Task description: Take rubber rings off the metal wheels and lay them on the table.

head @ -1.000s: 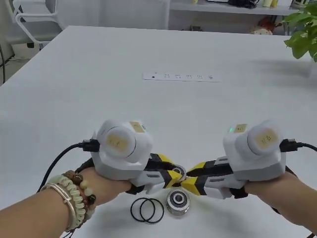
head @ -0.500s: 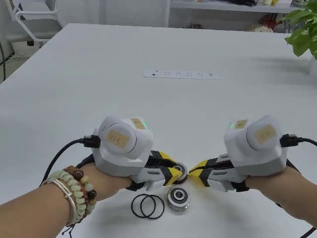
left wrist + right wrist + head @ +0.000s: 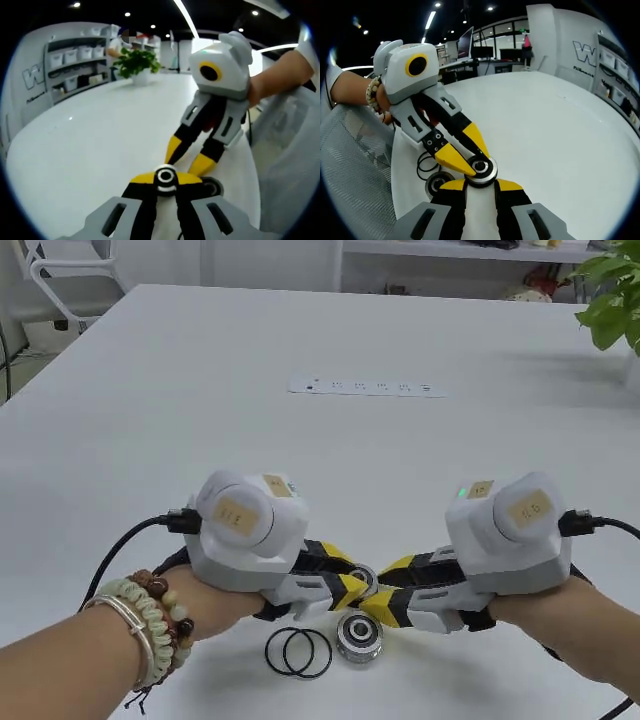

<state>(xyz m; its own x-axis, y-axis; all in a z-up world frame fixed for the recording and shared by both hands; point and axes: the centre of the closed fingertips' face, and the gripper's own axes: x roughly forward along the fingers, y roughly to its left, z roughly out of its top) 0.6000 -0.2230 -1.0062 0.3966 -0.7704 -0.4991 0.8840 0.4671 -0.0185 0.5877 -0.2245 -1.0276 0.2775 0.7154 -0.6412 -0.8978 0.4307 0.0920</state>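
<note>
A small metal wheel (image 3: 363, 580) with a dark rubber ring on it is held just above the white table (image 3: 300, 460), my left gripper (image 3: 354, 587) shut on it. In the left gripper view the wheel (image 3: 165, 176) sits between my yellow fingertips. My right gripper (image 3: 381, 602) is open, its tips touching the wheel's rim from the right. In the right gripper view its tips (image 3: 482, 186) straddle the wheel's (image 3: 483, 170) near edge. A second wheel (image 3: 358, 637) lies on the table below them. Two loose black rubber rings (image 3: 297, 652) lie overlapping to its left.
A white power strip (image 3: 365, 389) lies mid-table. A green plant (image 3: 610, 300) stands at the far right, and a chair (image 3: 55, 280) at the far left corner. A black cable (image 3: 125, 555) trails from the left gripper. A beaded bracelet circles the left wrist.
The right gripper, which had drawn back to the right half a second ago, has moved left again and meets the held wheel. The left gripper and the table items kept their places.
</note>
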